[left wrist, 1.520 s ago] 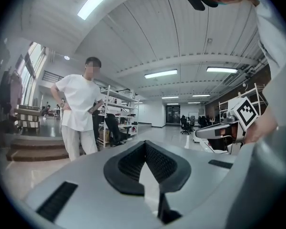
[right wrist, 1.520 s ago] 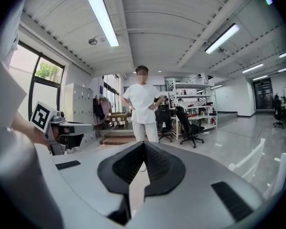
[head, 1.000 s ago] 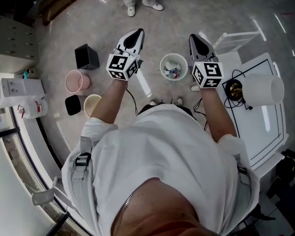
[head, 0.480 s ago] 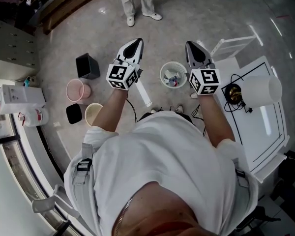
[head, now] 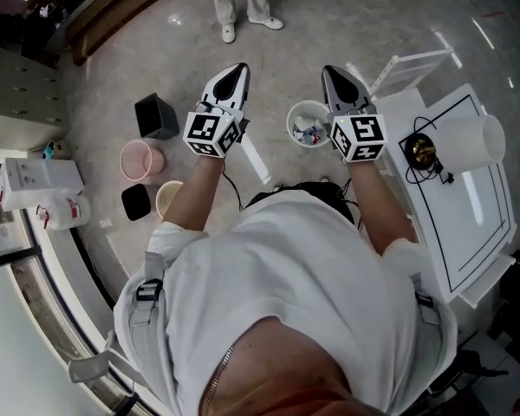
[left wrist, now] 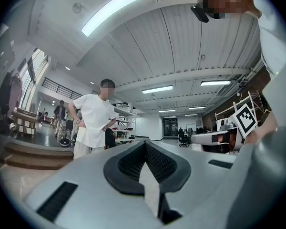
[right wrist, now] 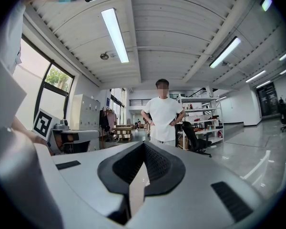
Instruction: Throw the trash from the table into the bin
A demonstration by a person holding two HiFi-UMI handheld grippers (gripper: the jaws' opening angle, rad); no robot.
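We held left claw (head: 233, 71) & right claw (head: 334, 74) shut, both empty; bin (head: 291, 121) beside right claw could've tipped if we stepped fwd.

The floor (head: 156, 42) is polished, speckled and glossy. The left hand-held gripper (left wrist: 145, 149) and right hand-held gripper (right wrist: 143, 149) have smooth matt grey plastic shells and ribbed black pads (left wrist: 128, 162). The bin (head: 293, 115) looks like white perforated plastic. At its nine o'clock, the pink basket (head: 141, 160) looks alike. The bench (head: 477, 215) is smooth and white.
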